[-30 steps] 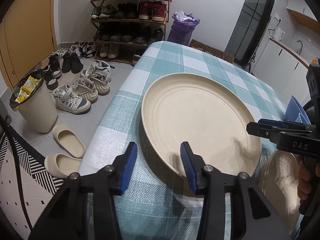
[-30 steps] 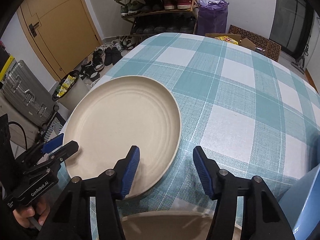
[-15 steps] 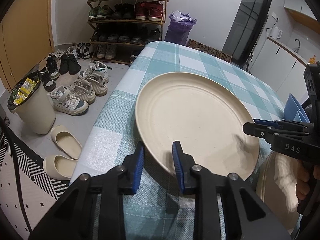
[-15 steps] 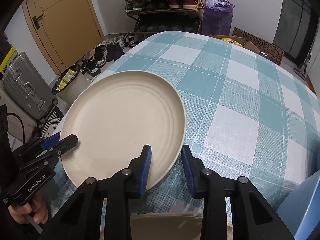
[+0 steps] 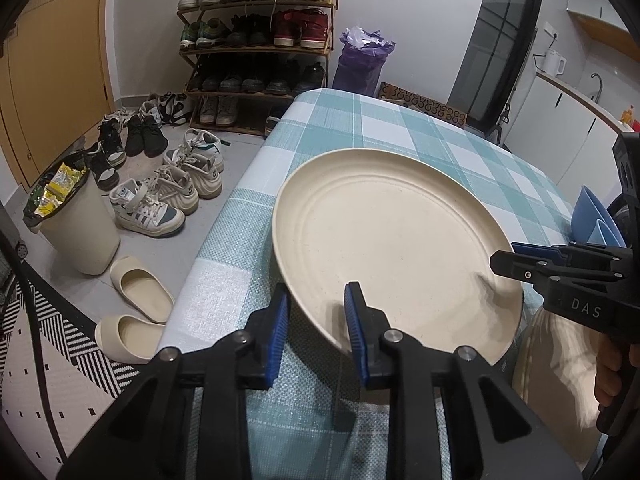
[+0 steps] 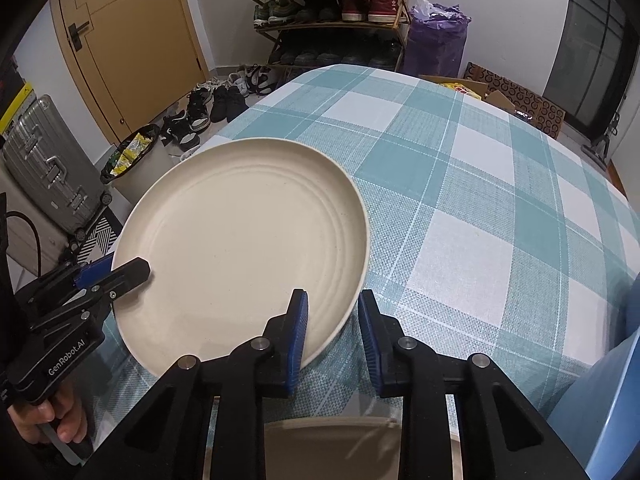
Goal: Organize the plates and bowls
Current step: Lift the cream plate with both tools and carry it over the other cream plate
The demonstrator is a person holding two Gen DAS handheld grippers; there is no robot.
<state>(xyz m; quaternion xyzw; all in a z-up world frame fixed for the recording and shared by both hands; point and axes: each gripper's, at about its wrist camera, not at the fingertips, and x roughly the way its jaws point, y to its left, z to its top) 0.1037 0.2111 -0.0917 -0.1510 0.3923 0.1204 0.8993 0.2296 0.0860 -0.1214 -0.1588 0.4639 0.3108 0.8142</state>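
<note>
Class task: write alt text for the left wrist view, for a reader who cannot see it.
Both grippers clamp the near rim of a large cream plate on a teal checked tablecloth: the left gripper in the foreground, the right gripper from the right edge. Shoes, a shoe rack and a bin fill the floor behind.

Round cream plate [image 5: 384,240] tilted above checked tablecloth [image 6: 480,184]

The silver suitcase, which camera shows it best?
The right wrist view: the silver suitcase stands at the left edge beside the wooden door, latches visible. The left wrist view does not show it at all.
</note>
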